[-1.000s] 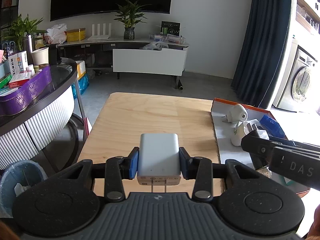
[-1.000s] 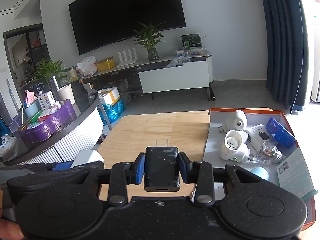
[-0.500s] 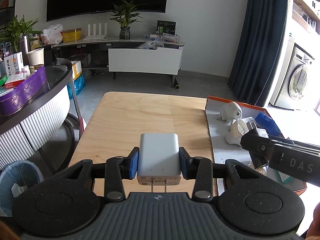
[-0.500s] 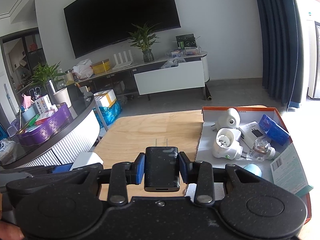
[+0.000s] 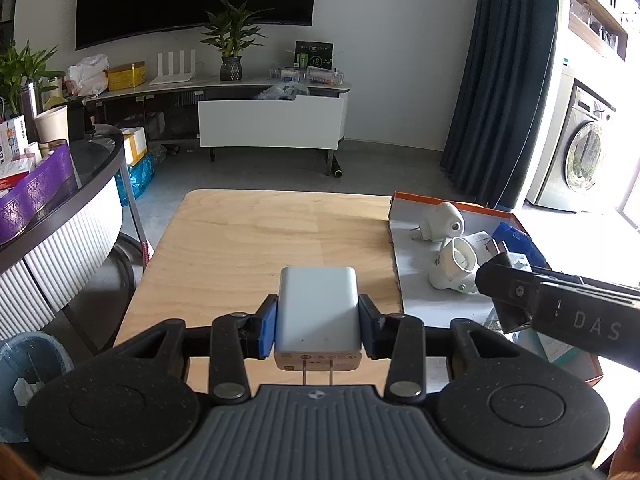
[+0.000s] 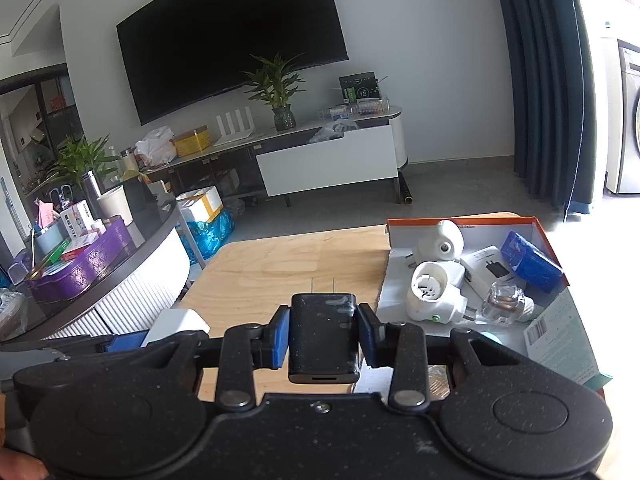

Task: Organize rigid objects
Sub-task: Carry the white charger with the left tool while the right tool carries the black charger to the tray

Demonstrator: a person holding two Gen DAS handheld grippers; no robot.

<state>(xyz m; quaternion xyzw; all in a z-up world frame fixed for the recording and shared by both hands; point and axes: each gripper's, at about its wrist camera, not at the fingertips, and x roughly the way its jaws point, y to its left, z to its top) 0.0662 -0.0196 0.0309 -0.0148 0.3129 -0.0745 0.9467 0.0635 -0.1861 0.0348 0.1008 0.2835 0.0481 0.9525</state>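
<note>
My left gripper [image 5: 318,322] is shut on a white plug charger [image 5: 318,312], prongs pointing back toward the camera, held above the wooden table [image 5: 256,240]. The right gripper [image 6: 322,330] is shut on a black plug charger [image 6: 323,336], prongs pointing away. Both hover over the table's near part, left of the orange-rimmed box lid [image 6: 464,222]. In that lid lie two white plug adapters [image 6: 434,292], a white charger box [image 6: 486,266], a blue packet [image 6: 528,260] and a clear bulb [image 6: 504,302]. The right gripper's side [image 5: 560,312] shows in the left wrist view.
A round dark counter [image 5: 60,196] with a purple tin, boxes and a cup stands to the left. A blue bin [image 5: 28,364] sits under it. A TV stand [image 5: 272,120] with a plant lies beyond the table; a curtain and washing machine [image 5: 584,152] are at the right.
Both views have drifted slightly, so the table and the lid sit a little further left in each frame. The grips on both chargers are unchanged.
</note>
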